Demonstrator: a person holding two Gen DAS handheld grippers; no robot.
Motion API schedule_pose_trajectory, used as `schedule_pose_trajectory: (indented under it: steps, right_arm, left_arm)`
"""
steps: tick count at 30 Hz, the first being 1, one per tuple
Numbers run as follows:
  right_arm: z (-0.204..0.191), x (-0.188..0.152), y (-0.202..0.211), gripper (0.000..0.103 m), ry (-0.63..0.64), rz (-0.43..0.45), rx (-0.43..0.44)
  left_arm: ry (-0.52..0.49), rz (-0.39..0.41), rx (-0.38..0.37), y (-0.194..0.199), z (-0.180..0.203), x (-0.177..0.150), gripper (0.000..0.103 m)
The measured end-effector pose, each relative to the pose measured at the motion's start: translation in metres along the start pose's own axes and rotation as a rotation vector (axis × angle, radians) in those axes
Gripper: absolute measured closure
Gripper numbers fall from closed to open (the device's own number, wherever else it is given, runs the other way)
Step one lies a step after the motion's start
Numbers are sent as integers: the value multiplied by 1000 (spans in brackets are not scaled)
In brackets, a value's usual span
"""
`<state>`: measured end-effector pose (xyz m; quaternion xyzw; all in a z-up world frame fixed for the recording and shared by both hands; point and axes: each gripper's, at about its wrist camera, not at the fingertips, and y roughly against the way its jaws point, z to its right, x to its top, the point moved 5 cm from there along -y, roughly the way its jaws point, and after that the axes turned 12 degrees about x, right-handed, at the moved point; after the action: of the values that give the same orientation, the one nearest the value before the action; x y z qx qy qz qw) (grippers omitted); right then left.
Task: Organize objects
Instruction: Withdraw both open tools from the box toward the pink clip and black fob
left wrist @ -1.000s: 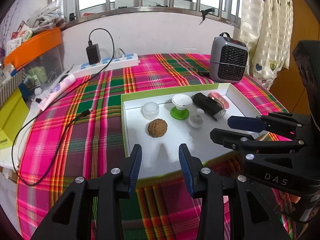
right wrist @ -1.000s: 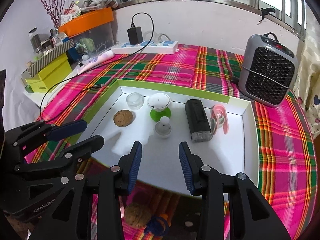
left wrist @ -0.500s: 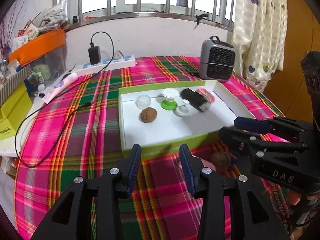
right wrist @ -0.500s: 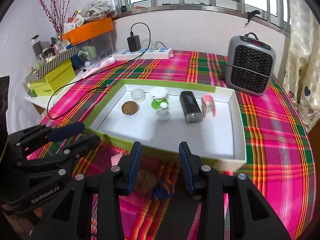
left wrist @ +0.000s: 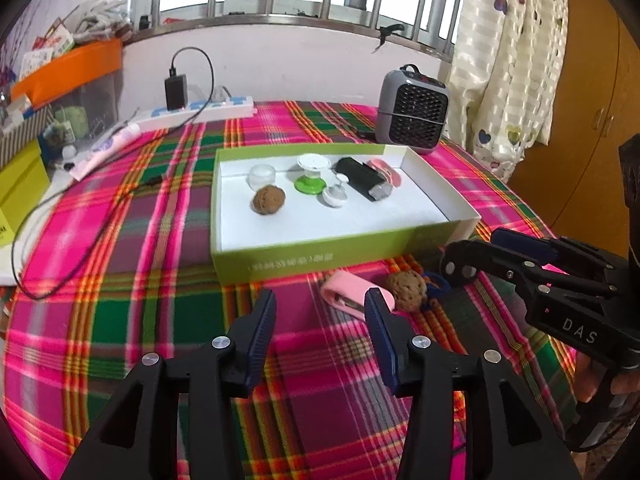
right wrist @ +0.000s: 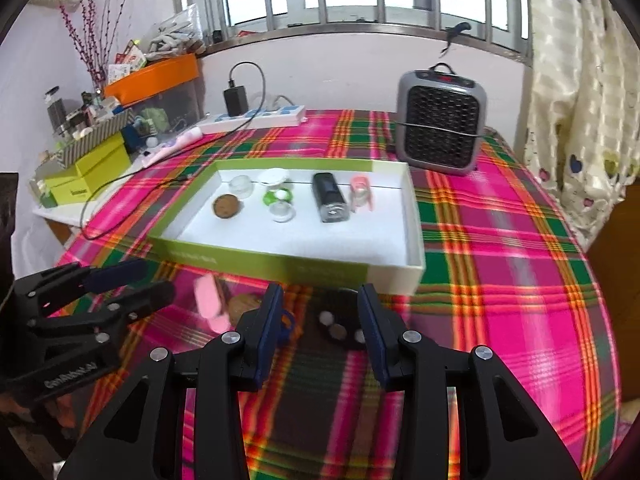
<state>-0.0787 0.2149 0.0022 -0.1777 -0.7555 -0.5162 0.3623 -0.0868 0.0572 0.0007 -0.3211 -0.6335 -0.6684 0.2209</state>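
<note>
Both tools have pulled back from over the tray [left wrist: 460,216] to its near side, where a pink clip [left wrist: 348,294], a walnut [left wrist: 406,286] with a blue loop, and a dark round thing [right wrist: 340,320] (too blurred to name) lie loose on the bench [left wrist: 120,240] just in front of the tray's green wall. The left tool [left wrist: 320,320] is opening, its jaws apart with nothing between them, the clip just beyond its right finger. The right tool [right wrist: 320,320] stands partly apart and empty, the dark thing ahead of its gap. Inside the tray five or six items already sit along the far wall, so the sorting looks about half done; the retreat suggests the next pick comes from the loose group.
</note>
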Motion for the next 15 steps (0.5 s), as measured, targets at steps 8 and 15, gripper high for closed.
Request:
schedule_pose_trajectory:
  steps: [8, 15]
  right_arm:
    - [11, -13, 6, 63, -32, -2, -4]
    - [22, -19, 9, 58, -51, -10, -15]
  left_arm:
    - [0, -16, -31, -2, 10, -3, 55]
    - [-16, -25, -47, -4, 22, -3, 54]
